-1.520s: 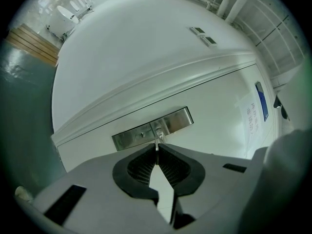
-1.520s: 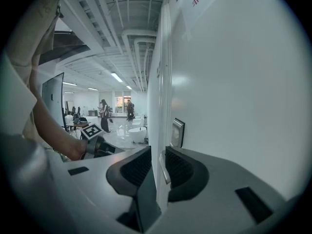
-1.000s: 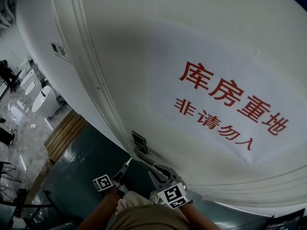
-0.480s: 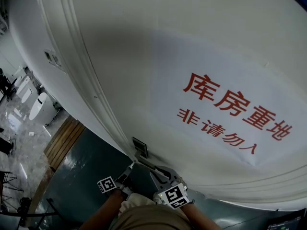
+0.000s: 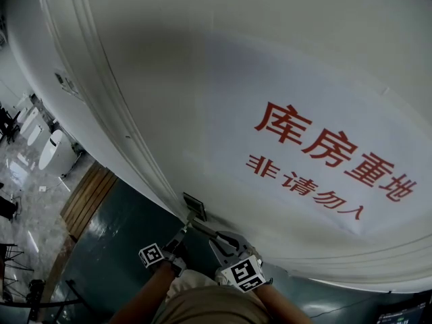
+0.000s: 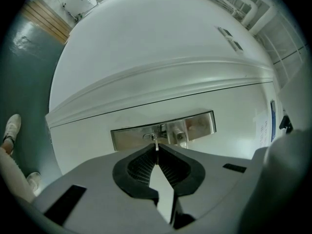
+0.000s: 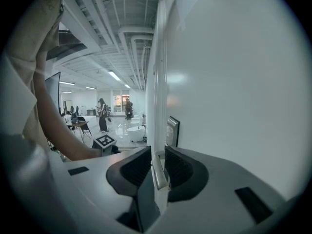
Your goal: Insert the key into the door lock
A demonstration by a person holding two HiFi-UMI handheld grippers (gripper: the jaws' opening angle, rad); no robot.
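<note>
Our left gripper point(image 6: 156, 152) has its jaws pinched together on the key point(image 6: 156, 144). The key points to 12 o'clock at the keyhole point(image 6: 149, 136) in the steel lock plate point(image 6: 197, 126). The tip looks right at the slot, but we can't tell if it's in. Our right gripper point(image 7: 158, 148) is clamped on the door handle point(image 7: 158, 172), at 3 o'clock from the left one in the head view.

You've got a white door point(image 5: 202, 79) carrying a metal lock plate point(image 6: 200, 126) & a red-lettered sign point(image 5: 324, 160), prob. paper; dark green floor point(image 5: 128, 228) below.
</note>
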